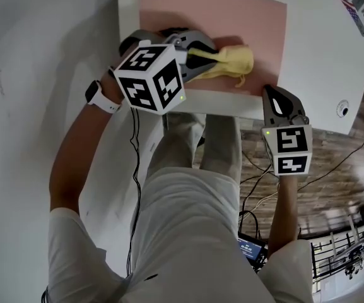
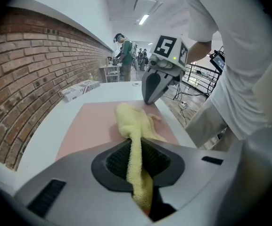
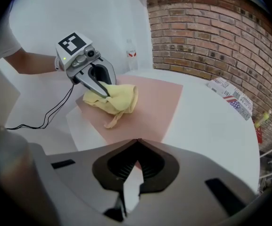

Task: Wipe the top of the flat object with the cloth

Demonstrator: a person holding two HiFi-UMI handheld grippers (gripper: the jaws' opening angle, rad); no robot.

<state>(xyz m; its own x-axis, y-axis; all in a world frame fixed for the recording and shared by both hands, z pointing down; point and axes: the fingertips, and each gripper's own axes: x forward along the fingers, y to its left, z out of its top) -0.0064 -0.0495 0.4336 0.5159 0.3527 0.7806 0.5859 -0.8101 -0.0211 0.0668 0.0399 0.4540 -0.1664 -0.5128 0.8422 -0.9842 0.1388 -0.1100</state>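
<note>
Left gripper view puts the yellow cloth point(image 2: 135, 124) right between the 2 jaws of our left gripper point(image 2: 136, 142). They pinch a rolled strand of it, and the rest bunches just ahead of the tips, lying on the pink flat mat point(image 2: 91, 126). Past the bunch, ahead and slightly right of these jaws, our right gripper point(image 2: 147, 100) points down at the mat's edge; we cannot tell whether it touches.

In the right gripper view, that gripper's 2 jaws are pressed together at the tips with nothing between them, and a corner of the mat lies just beyond them. Further ahead and to their left sits the cloth, with the left gripper clamped on it from the far side.

We see the mat lying on a white table point(image 3: 211, 126). Ahead and to the right of the closed jaws, a printed box point(image 3: 230, 95) rests on the table, well apart from the mat. A brick wall point(image 3: 211, 32) rises behind it.
</note>
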